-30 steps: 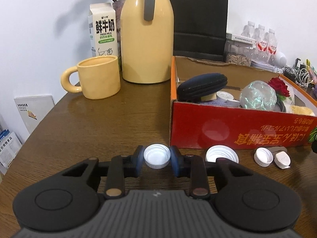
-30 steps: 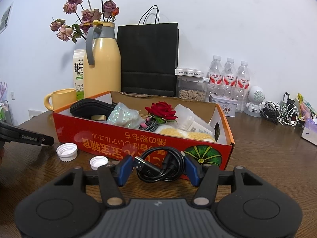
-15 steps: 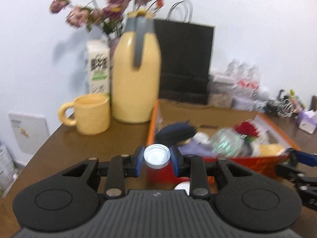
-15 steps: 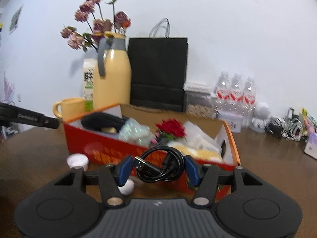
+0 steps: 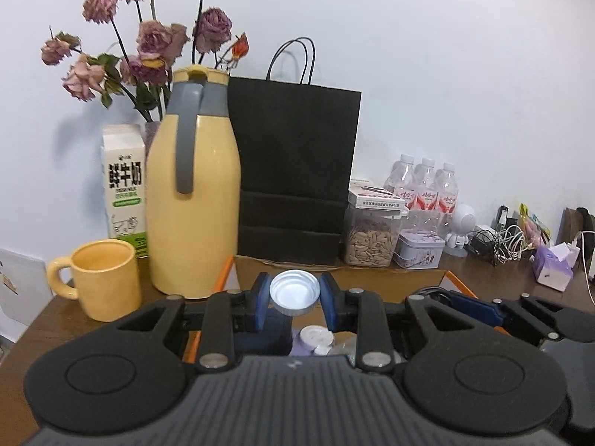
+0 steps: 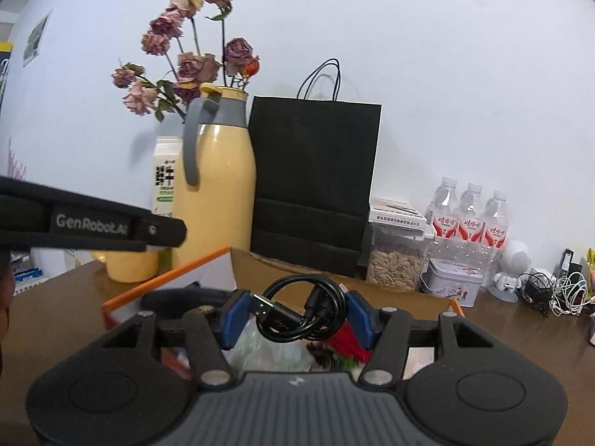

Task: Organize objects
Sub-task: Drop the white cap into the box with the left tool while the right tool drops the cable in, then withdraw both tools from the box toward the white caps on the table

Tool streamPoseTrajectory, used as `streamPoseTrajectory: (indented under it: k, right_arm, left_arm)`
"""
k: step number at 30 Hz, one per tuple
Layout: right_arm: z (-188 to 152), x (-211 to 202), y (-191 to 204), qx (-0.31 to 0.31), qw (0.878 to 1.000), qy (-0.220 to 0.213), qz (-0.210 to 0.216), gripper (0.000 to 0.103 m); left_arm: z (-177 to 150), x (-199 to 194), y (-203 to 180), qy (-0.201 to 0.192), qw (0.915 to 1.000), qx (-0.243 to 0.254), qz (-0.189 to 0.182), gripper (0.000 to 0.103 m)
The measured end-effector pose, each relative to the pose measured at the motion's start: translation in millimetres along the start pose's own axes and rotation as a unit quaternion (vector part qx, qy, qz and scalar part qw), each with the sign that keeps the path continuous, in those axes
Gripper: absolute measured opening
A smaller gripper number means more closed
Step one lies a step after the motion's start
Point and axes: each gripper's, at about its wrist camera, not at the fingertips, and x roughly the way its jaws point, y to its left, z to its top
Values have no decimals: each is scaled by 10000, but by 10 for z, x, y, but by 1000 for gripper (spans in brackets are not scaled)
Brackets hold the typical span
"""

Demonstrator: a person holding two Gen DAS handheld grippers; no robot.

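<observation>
Left wrist view: a white cap is clamped between the left gripper's fingers, above the box. Right wrist view: a coiled black cable is pinched by the right gripper over the box

Glossy white plastic bottle cap, smooth rubbery black cable, matt brown cardboard box with orange edging, polished dark wood table, matt black paper bag, glossy yellow thermos, probably plastic, glazed ceramic-looking mug
</observation>
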Motion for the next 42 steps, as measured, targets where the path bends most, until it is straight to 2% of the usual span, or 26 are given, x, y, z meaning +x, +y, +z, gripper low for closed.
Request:
streamPoseTrajectory:
  k: [8,15,16,17,18,19,20,21,25,36,42]
  right_arm:
    - [31,431,-206,246,9995,178,-98,56]
    - [29,661,-263,294,9993,221,-64,56]
    - [25,684,-259,282,9993,256,-69,57]
    - [12,702,-260,279,9991,302,-71,57]
    - [-1,714,-268,293,9989,351,-57,60]
    - [-8,722,-277,312,9987,388,-62,72]
    - [-16,717,-284,329,9986,392,-91,80]
    - [-16,707,-290,343,9986,371,-131,92]
    - [-13,669,-297,355,9983,388,-237,103]
    - [-37,526,-307,274,9985,363,-310,103]
    - [-54,320,-310,213,9988,285,-325,103]
  left_arm:
    - [32,445,-28,155,9999,28,-43,29]
    - [-17,678,-41,291,9994,197,0,30]
    - [-22,699,-31,309,9993,191,4,34]
    - [-26,717,-19,336,9993,187,-7,52]
    - [-28,723,-11,339,9993,173,18,65]
    - [-36,720,-2,287,9994,167,70,90]
    - [-38,710,-4,218,9995,192,115,100]
    - [-41,696,-10,160,9995,224,163,102]
    - [-41,679,1,187,9995,187,182,103]
    - [-27,556,-14,92,9996,210,190,103]
    - [-1,370,7,-39,9998,172,127,103]
